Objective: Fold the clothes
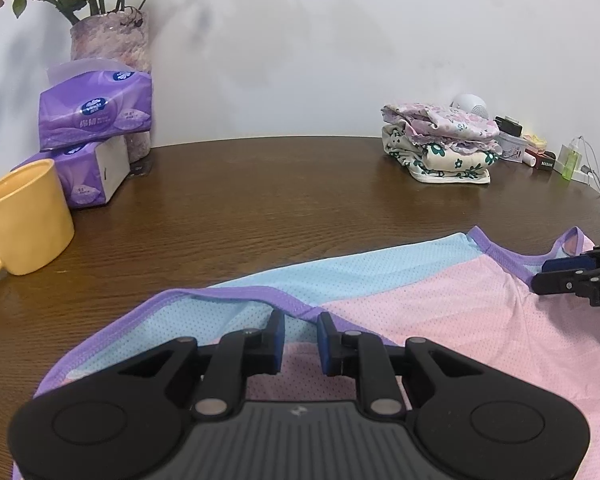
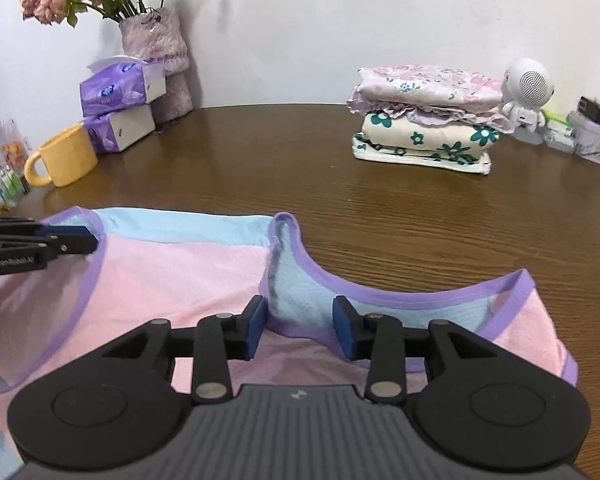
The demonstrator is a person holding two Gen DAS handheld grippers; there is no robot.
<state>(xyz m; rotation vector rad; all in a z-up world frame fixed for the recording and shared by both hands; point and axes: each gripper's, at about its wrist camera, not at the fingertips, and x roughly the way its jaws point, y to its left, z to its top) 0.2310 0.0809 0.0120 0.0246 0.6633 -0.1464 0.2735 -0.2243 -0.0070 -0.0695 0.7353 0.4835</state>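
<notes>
Pink, blue and purple-trimmed mesh top [image 1: 440, 304] lies flat on the brown wooden surface [image 1: 260, 200] in the left wrist view, its long axis running left to right; the left tool [image 1: 301, 338], tilted down over its near edge, has a narrow gap with purple trim in it, though I cannot tell whether it grips. In the right wrist view the right tool [image 2: 300, 330], also angled down, stands released over the top's blue armhole, and the left tool bears partly readable lettering, "GenRobot".

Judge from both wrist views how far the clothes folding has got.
Done: folded floral clothes stacked at the table's far side. In hand: the pink and blue mesh top, partly folded, with the left gripper and right gripper over its purple trim. Left: finishing it.
</notes>
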